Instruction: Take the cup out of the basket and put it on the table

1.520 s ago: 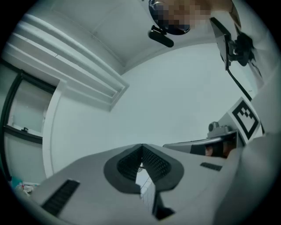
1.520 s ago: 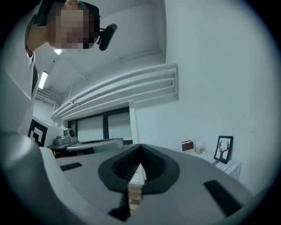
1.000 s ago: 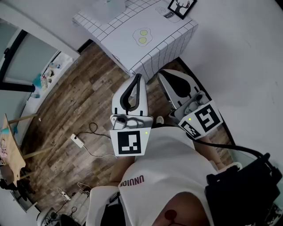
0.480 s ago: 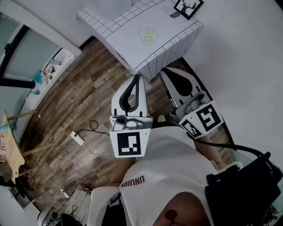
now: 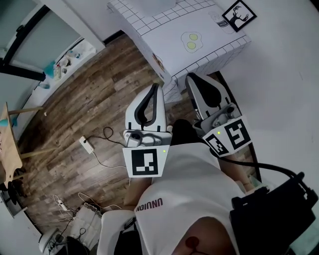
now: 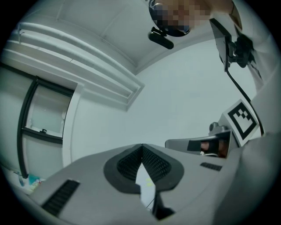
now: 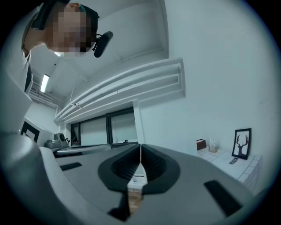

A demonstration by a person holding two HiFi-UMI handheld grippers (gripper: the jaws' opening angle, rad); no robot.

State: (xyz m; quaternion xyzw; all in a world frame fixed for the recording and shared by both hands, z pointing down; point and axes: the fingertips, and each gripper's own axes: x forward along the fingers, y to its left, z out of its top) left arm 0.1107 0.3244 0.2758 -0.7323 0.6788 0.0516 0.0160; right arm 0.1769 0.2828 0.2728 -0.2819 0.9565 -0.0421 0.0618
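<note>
No cup or basket shows clearly in any view. The table (image 5: 164, 30), under a white grid-pattern cloth, stands ahead at the top of the head view. A pale see-through thing (image 5: 164, 5) on its far edge is cut off by the frame. My left gripper (image 5: 156, 86) is held in front of the person's chest over the wooden floor, jaws shut and empty, short of the table's near corner. My right gripper (image 5: 191, 75) is beside it, just at the table's near edge, also shut on nothing. Both gripper views look upward at walls and ceiling, with the left gripper (image 6: 142, 145) and right gripper (image 7: 140, 145) closed tip to tip.
A framed deer picture (image 5: 239, 15) and a yellow egg print (image 5: 191, 41) are on the tablecloth. The picture (image 7: 242, 143) and a small brown box (image 7: 201, 144) show in the right gripper view. A cable with adapter (image 5: 84, 144) lies on the floor. A black bag (image 5: 274, 209) sits at lower right.
The head view has swung: the table now sits further right and higher in the frame. Both grippers stay shut and almost in the same place before the chest.
</note>
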